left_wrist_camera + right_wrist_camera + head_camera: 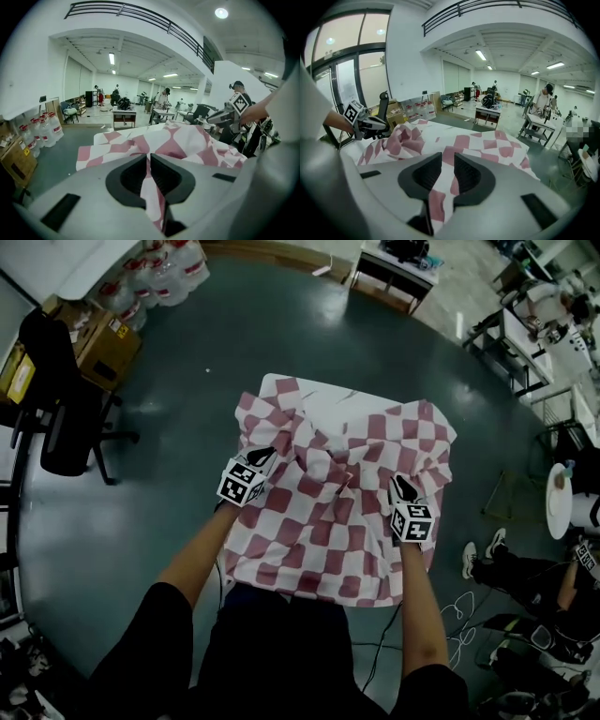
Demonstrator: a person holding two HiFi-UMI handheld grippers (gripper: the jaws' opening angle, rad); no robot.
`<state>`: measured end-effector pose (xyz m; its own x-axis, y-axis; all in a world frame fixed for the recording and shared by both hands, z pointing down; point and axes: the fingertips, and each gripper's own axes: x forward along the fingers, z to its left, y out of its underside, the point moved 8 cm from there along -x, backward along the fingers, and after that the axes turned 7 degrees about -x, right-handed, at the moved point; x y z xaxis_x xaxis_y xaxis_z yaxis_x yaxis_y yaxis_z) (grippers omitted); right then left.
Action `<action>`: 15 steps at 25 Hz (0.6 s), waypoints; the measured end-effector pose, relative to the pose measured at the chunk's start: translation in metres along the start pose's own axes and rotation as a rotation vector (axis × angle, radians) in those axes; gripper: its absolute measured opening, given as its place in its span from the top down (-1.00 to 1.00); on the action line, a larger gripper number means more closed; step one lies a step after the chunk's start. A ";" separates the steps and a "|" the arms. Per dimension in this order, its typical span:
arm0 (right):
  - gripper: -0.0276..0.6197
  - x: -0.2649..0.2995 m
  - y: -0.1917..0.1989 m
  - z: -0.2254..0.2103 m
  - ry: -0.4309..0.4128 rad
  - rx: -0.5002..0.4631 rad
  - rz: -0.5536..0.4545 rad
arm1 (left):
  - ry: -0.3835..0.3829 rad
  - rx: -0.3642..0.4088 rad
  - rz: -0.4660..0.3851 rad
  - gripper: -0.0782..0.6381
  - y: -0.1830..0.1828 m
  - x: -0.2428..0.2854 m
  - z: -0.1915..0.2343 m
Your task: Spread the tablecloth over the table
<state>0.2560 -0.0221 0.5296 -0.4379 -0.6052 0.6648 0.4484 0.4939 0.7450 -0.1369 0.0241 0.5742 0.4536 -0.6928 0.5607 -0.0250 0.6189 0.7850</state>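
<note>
A red-and-white checked tablecloth (337, 512) lies bunched over a small white table (281, 383), whose far left corner shows bare. The near edge hangs off the front. My left gripper (265, 457) is at the cloth's left side, shut on a fold of it (148, 157). In the left gripper view the cloth (187, 140) billows ahead. My right gripper (401, 486) is over the right side. Its jaws (447, 157) stand slightly apart with a strip of cloth (487, 145) running loose between them.
A black office chair (66, 418), cardboard boxes (103, 338) and water jugs (159, 273) stand at the far left. There is a small desk (394, 273) behind the table. A person (534, 577) sits at the right near a white stool (562, 498). Cables (459, 634) lie on the floor.
</note>
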 end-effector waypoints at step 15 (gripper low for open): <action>0.56 0.189 -0.033 0.015 -0.314 -0.219 0.187 | 0.006 0.009 0.167 0.73 0.015 0.097 0.020</action>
<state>0.1471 -0.1433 0.6315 -0.5337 -0.2816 0.7974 0.6830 0.4124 0.6028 -0.1107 -0.0412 0.6457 0.4482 -0.5784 0.6816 -0.1082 0.7218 0.6836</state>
